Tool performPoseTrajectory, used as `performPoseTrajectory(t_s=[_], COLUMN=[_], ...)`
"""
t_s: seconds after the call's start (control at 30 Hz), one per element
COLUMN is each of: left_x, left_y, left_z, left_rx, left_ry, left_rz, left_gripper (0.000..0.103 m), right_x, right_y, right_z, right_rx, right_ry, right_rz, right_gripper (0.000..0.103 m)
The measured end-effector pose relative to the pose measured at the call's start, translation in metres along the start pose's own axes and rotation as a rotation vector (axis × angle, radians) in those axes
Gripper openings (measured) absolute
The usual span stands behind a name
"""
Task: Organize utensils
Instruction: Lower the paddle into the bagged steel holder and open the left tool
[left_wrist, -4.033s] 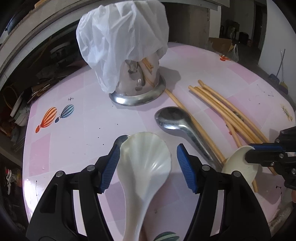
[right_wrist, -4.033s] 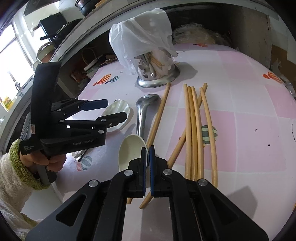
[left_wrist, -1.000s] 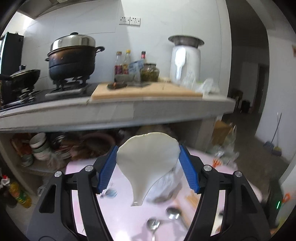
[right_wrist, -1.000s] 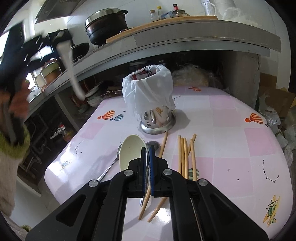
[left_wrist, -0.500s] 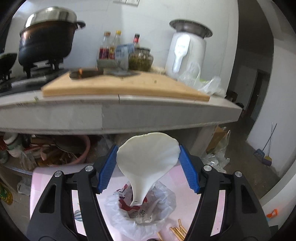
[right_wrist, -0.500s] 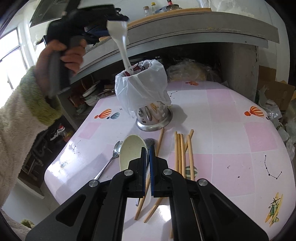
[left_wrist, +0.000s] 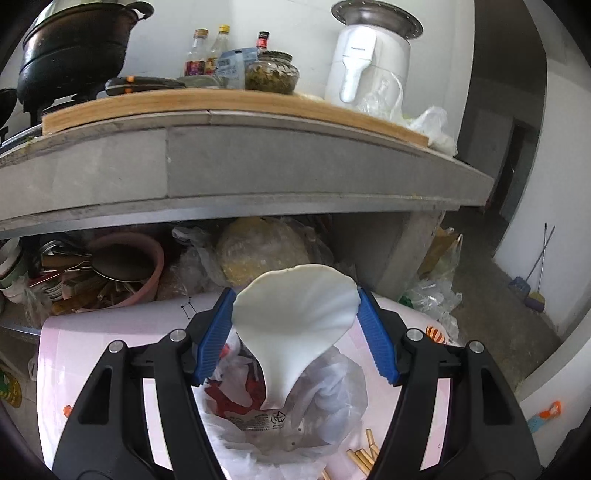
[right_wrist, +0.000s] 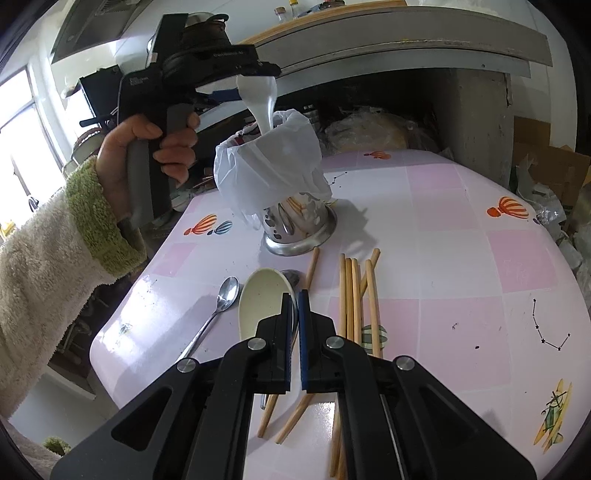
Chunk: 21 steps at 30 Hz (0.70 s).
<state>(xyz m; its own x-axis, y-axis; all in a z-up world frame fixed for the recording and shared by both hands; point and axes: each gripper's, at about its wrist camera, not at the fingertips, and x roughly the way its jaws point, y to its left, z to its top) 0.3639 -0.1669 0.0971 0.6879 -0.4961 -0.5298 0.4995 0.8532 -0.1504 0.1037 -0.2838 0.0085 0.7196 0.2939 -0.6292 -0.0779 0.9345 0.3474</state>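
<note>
- Legible writing is scarce: a recycling triangle with small print that cannot be read is seen on the white plastic bag (left_wrist: 295, 417); pale lettering on the left gripper's body in the right wrist view is too small to be read.
- The left gripper (left_wrist: 295, 332) is held partly open, its blue fingers (left_wrist: 212, 338) clamped on the broad bowl of a white scalloped spoon (left_wrist: 295, 317), handle downward.
- The spoon's handle tip is placed in the mouth of the bag, which is draped over a steel utensil holder (right_wrist: 299, 221) standing on the pink checked counter (right_wrist: 461, 258).
- The right gripper (right_wrist: 294, 339) is seen closed down to a narrow slit, gripping the rim of a cream spoon (right_wrist: 264, 299) above the counter.
- A metal teaspoon (right_wrist: 218, 310) lies left of the cream spoon; a second metal spoon is largely hidden behind it.
- Wooden chopsticks (right_wrist: 354, 295) lie loose between the holder and the right gripper, partly covered by its fingers.
- A hand (right_wrist: 147, 158) in a fleecy sleeve with a green cuff holds the left gripper.
- On the upper concrete shelf (left_wrist: 258, 158) a black pot, bottles, a jar and a white appliance are noted.
</note>
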Motion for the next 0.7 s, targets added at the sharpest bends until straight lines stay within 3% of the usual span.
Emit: performPoseTrajectory(t_s=[0.43,0.7], left_x=[0.014,0.018], left_y=[-0.008,-0.010], left_z=[-0.019,-0.021], left_rx=[-0.003,-0.001], left_ry=[0.031,0.053], left_rz=[-0.031,-0.023], left_gripper=[0.064,0.070], right_x=[-0.007,-0.011], right_y=[-0.002,-0.002], right_z=[0.002,0.003], right_rx=[-0.004,0.001], right_ry=[-0.013,-0.019], right_rz=[-0.002,-0.002], right_gripper=[0.004,0.004])
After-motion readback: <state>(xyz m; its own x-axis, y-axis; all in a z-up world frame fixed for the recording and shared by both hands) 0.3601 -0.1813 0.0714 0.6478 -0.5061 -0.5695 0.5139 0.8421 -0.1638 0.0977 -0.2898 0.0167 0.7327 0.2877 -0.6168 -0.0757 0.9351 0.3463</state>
